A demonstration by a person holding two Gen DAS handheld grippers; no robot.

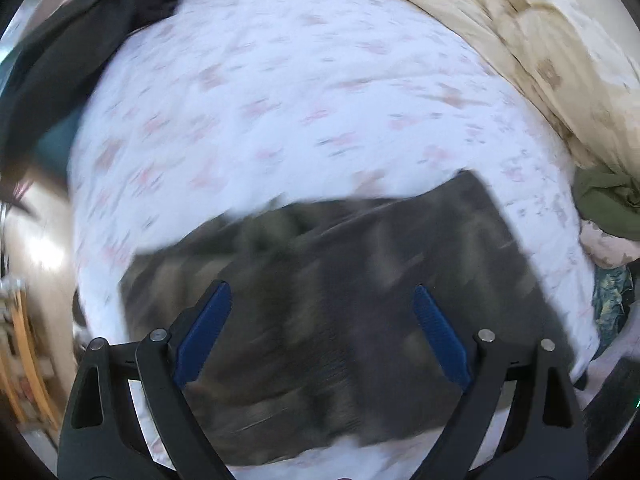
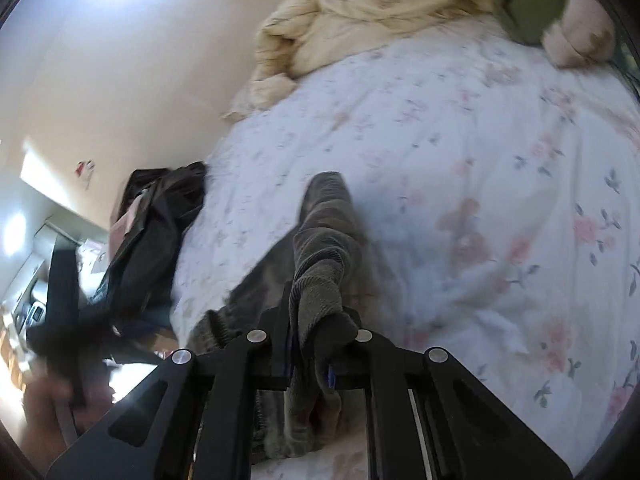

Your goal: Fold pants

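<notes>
Corduroy cloth of the grey-brown pants (image 2: pixel 324 248) was pinched between the closed jaws of the right gripper (image 2: pixel 310 354), a fold of it bunched over the fingers and rising in a ridge above the bed (image 2: pixel 460 128); the rest of the garment trailed down onto the floral sheet. The left gripper (image 1: pixel 322 332) hung over the pants (image 1: pixel 340 280) with its jaws spread wide and nothing between the blue pads (image 1: pixel 204 336); the view there was smeared by blur, so whether the fingertips touched the cloth could not be told.

One pair of pants lay at the near edge of the bed, flattened into a broad dark patch in the left wrist view. Beyond the pants the sheet stretched bare across the middle of the bed, giving plenty of open room. At the far side of the bed lay one crumpled cream blanket (image 2: pixel 360 12). One olive-green garment (image 1: pixel 608 204) sat at the bed's edge to the right of the pants, just beside the blanket. One heap of black clothing (image 2: pixel 160 216) hung at the bed's edge to the left of the pants, well apart from them, with the wall behind it. Two grippers showed in all, one per view.
</notes>
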